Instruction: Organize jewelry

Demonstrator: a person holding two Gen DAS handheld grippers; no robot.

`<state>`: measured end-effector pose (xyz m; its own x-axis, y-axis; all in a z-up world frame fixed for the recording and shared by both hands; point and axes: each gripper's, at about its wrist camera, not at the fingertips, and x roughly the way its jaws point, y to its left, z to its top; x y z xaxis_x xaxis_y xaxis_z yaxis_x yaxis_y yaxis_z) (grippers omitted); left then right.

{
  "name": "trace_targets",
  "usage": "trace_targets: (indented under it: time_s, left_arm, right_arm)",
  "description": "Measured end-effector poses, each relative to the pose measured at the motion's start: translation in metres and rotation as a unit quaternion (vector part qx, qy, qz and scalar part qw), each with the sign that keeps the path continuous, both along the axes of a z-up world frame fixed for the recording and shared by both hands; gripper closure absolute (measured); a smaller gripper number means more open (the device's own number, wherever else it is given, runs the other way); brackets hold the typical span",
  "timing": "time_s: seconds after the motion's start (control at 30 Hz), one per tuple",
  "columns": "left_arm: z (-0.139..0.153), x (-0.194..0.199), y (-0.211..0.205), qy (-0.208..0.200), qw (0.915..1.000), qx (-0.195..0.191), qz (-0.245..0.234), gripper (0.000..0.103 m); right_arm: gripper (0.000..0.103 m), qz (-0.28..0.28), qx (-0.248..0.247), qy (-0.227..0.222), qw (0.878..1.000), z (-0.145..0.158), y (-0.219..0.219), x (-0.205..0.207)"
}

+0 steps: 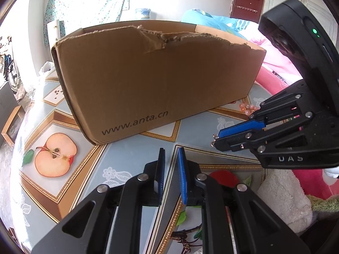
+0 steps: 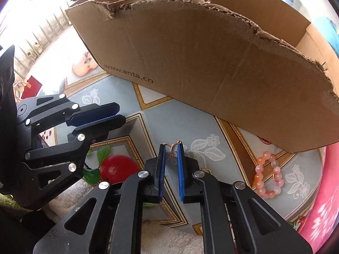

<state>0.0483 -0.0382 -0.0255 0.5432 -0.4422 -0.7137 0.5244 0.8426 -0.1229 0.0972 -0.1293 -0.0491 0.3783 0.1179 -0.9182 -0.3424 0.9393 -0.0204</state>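
A torn cardboard box (image 1: 152, 80) printed "www.anta.cn" stands on the fruit-patterned tablecloth; it also shows in the right wrist view (image 2: 211, 63). My right gripper (image 2: 172, 149) is shut on a small gold earring (image 2: 173, 147), held above the cloth in front of the box. In the left wrist view the same gripper (image 1: 215, 140) shows metal loops sticking out at its tips. My left gripper (image 1: 171, 151) has its jaws nearly closed with nothing between them; it shows at the left of the right wrist view (image 2: 118, 112). A pink bead bracelet (image 2: 268, 174) lies on the cloth right of my right gripper; its beads (image 1: 246, 109) peek out by the box corner.
A white fuzzy cloth (image 1: 284, 199) and pink fabric (image 2: 317, 201) lie at the table's near right edge. A bed with blue and pink bedding (image 1: 233, 27) is behind the box. A wooden frame (image 1: 10, 127) sits on the floor at left.
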Motion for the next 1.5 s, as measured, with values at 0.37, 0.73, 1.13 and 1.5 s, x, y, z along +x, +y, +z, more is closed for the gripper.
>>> trace_targets:
  time_s: [0.37,0.73,1.13,1.5]
  left_arm:
    - [-0.001,-0.01,0.014,0.002,0.9999,-0.009,-0.003,0.091]
    - [-0.001,-0.02,0.005,-0.003,0.9996,-0.008,-0.028,0.091]
    - [0.0,-0.022,-0.028,-0.005,0.9982,-0.008,-0.059,0.091]
    - [0.0,-0.017,-0.068,-0.033,0.9964,0.033,-0.071,0.09]
  right_arm:
    - [0.101,-0.089,0.08,0.055,0.991,-0.006,-0.01,0.025]
    - [0.1,-0.091,0.049,0.04,0.994,-0.002,0.002,0.039]
    - [0.1,-0.094,0.068,0.049,0.992,-0.001,-0.02,0.025]
    - [0.1,-0.058,0.053,0.027,0.997,0.006,-0.016,0.026]
